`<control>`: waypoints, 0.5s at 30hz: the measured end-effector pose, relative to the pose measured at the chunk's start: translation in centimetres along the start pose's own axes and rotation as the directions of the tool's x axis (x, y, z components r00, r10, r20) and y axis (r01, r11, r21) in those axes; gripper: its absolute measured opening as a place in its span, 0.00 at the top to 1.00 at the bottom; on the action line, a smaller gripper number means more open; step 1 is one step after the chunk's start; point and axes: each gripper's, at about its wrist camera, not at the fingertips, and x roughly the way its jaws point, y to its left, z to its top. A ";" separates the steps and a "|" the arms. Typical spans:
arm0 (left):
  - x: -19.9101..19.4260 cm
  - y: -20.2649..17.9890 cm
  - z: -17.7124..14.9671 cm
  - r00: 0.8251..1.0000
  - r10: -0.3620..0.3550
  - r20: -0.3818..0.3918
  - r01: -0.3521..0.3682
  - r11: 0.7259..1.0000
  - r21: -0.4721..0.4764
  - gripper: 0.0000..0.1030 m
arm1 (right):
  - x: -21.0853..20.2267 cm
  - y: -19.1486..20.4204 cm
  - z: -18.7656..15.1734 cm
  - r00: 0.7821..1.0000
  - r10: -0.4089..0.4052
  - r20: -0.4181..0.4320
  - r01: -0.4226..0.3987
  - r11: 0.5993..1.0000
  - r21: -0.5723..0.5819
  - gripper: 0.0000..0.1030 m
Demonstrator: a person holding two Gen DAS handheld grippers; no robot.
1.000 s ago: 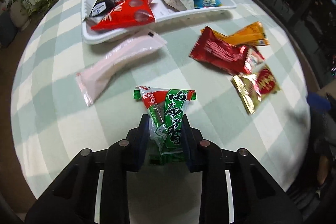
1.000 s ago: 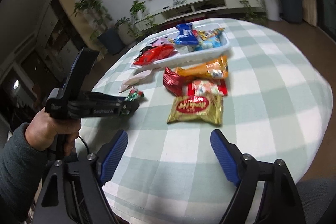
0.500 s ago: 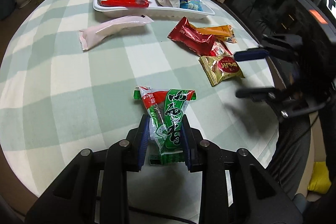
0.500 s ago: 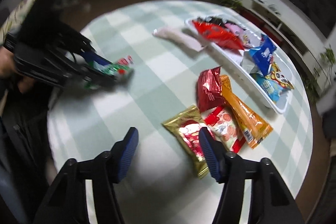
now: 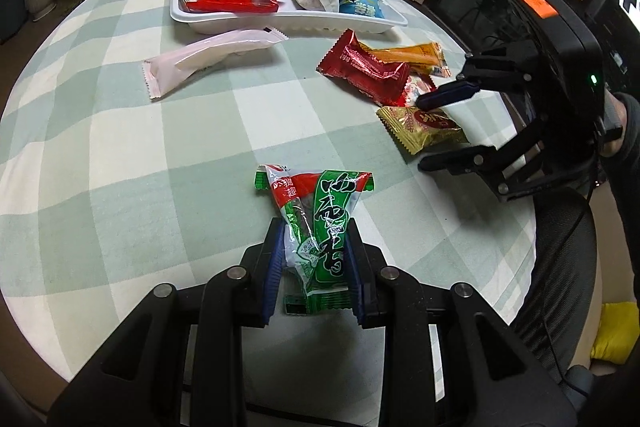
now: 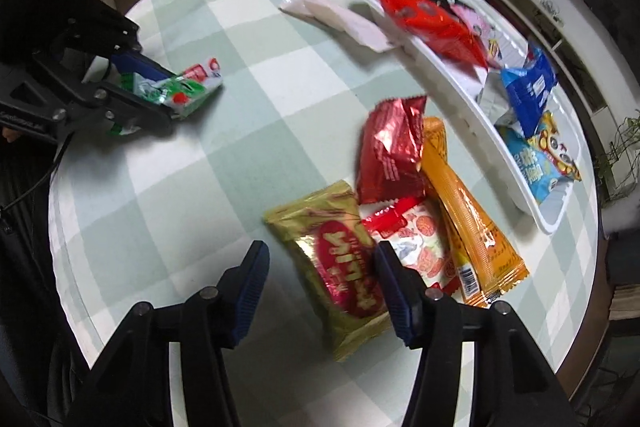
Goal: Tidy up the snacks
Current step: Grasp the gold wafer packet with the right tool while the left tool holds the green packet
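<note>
In the left wrist view, the left gripper point(image 5: 314, 265) gripped a green packet point(image 5: 318, 223) above the near part of the surface point(image 5: 160, 155), well apart from the tray point(image 5: 280, 21) of snacks at the far edge. The step in hand looked like carrying it there (the pink packet point(image 5: 208, 57) lay just before the tray).

In the right wrist view, the right gripper point(image 6: 320, 281) stood wide and empty over the gold packet point(image 6: 340, 267). Its next move likely called for lowering and closing on that packet.
</note>
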 end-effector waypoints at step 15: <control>0.2 -0.2 -0.1 1.000 -0.001 -0.001 0.001 1.000 0.012 0.75 | 0.0 0.1 0.3 0.986 0.161 -0.039 -0.157 0.984 0.088 0.63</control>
